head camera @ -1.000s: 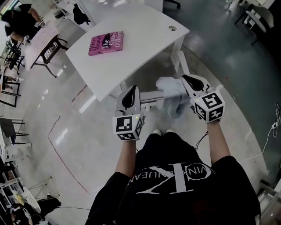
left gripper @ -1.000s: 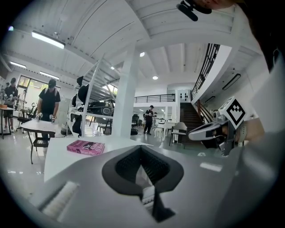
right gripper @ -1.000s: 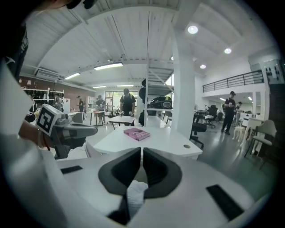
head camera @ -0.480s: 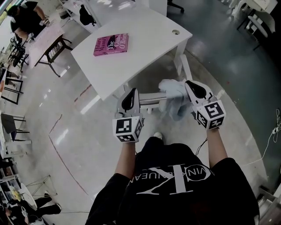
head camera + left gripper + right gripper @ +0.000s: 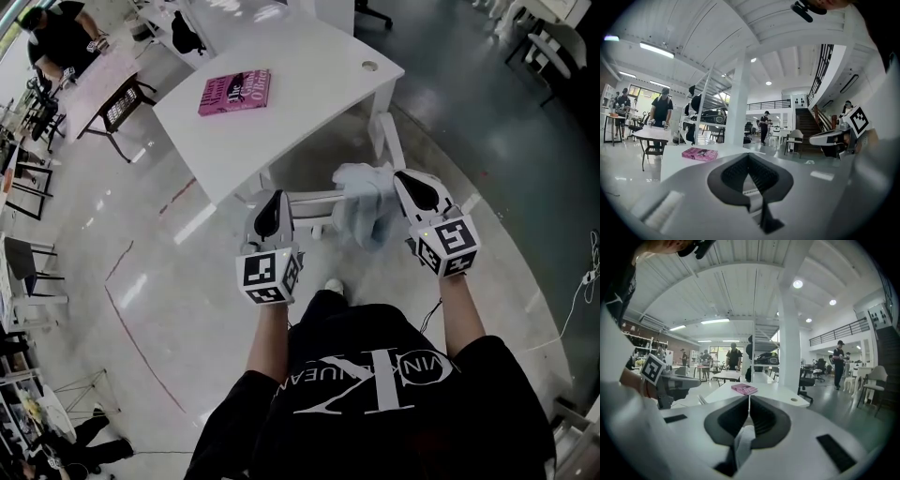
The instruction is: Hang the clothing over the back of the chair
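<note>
clothing point(image 5: 364, 199): white, bunched, at the right end of the chair back rail point(image 5: 309, 199). It overlaps the rail and sags below it. Can't tell how much has gone over the far side.

Rail's long axis runs left-right in head view, spanning the gap between the two grippers. The cloth covers only the right end; the rest of the rail is bare.

right gripper point(image 5: 398, 178): jaws clamped on a strip of the cloth, seen in its own view. Bunch is just left of its tips, so this is the near hand.

left gripper point(image 5: 272, 197): sits at the rail's bare left end, well apart from the bunch. Jaws together; a pale ribbed sliver shows low in the gap, can't tell what.

My read: next move should run leftward along the rail to spread the cloth. Right hand has to start it.
</note>
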Tool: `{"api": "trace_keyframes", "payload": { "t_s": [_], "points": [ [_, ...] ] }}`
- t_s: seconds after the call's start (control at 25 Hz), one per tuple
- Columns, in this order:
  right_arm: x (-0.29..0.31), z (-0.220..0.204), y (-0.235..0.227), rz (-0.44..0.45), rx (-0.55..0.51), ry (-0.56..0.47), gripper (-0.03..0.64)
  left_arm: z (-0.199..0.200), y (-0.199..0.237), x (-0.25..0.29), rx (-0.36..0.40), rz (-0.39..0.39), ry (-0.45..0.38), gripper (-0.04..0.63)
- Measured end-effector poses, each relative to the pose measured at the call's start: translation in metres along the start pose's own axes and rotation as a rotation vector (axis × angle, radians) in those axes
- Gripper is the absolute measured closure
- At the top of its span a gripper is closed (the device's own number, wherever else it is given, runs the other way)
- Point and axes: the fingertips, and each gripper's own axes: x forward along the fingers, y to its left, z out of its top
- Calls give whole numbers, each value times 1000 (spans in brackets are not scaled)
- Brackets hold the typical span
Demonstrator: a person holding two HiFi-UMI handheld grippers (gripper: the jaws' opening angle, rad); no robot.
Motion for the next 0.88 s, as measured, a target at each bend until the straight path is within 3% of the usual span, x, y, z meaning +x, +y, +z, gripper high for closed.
{"api": "trace_keyframes", "payload": {
  "t_s": [0.88],
  "points": [
    [-73, -7, 29, 32, 3, -75, 603, -1, -42, -84, 32, 91, -33, 584]
  ]
}}
